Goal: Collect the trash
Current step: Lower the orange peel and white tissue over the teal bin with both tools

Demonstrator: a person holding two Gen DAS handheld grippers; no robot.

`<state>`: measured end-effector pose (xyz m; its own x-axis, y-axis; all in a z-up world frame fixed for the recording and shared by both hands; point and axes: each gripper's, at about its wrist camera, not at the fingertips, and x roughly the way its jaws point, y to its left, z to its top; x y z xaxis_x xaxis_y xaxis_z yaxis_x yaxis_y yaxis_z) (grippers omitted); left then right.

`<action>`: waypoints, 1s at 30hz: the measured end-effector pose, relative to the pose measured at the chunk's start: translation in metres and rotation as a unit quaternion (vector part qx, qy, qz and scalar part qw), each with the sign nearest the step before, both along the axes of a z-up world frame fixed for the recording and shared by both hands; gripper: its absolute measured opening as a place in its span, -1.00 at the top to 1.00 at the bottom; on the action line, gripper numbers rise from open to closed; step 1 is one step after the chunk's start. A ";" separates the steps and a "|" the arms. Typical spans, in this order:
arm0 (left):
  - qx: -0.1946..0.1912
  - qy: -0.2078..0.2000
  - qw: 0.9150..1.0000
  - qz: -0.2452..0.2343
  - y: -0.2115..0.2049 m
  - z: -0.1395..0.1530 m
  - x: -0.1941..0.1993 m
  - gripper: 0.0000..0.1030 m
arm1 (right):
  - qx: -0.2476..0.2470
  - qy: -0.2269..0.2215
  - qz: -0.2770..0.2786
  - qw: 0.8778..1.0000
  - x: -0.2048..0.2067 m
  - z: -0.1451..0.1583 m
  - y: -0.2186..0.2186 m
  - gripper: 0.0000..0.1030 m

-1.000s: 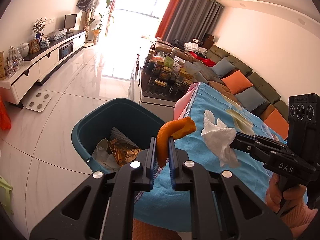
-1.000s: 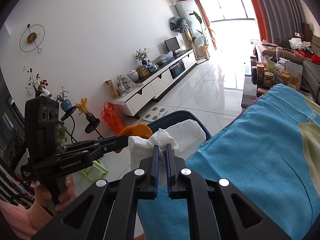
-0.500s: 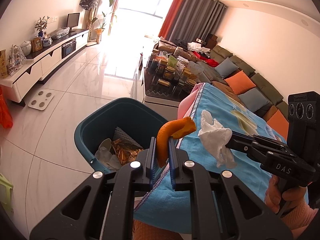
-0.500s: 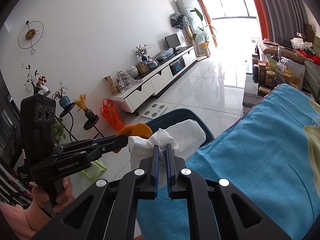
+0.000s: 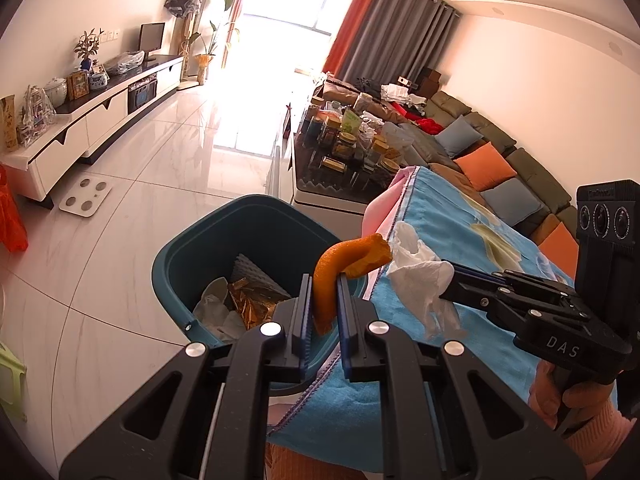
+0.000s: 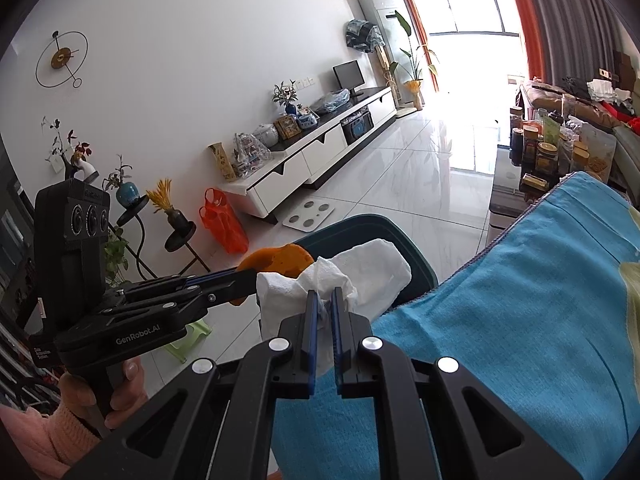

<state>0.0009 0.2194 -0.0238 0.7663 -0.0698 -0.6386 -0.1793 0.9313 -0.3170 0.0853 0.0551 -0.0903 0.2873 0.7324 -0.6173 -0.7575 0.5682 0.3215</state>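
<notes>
My left gripper is shut on a curled orange peel, held above the near rim of a teal bin. The bin holds a gold wrapper, white paper and a ribbed white piece. My right gripper is shut on a crumpled white tissue, just right of the peel over the edge of the blue cloth. In the left wrist view the right gripper reaches in from the right with the tissue. In the right wrist view the left gripper holds the peel beside the bin rim.
A blue cloth covers the table on the right. Beyond it a low table carries several jars, and a sofa with cushions runs along the wall. A white cabinet, a floor scale and an orange bag stand on the left.
Both grippers have drifted slightly toward the bin with the peel and the tissue still clamped. The bin looks a little nearer in the left wrist view.
</notes>
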 end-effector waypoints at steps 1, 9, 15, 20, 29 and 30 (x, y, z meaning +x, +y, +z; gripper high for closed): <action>0.000 0.000 1.000 0.001 0.000 -0.001 0.001 0.77 | -0.001 0.000 0.000 1.000 0.000 0.000 0.002 0.89; 0.000 0.007 1.000 0.008 0.004 -0.008 0.007 0.77 | -0.004 0.011 0.002 1.000 0.006 -0.005 0.010 0.89; -0.001 0.016 1.000 0.013 0.008 -0.015 0.014 0.77 | -0.011 0.020 0.004 1.000 0.011 -0.011 0.020 0.89; -0.001 0.020 1.000 0.019 0.011 -0.020 0.018 0.77 | -0.017 0.025 0.006 1.000 0.013 -0.015 0.028 0.89; -0.002 0.025 0.999 0.027 0.013 -0.026 0.024 0.77 | -0.026 0.035 0.003 0.999 0.019 -0.022 0.036 0.88; -0.003 0.026 0.999 0.029 0.014 -0.027 0.025 0.77 | -0.027 0.036 0.002 0.999 0.019 -0.023 0.037 0.88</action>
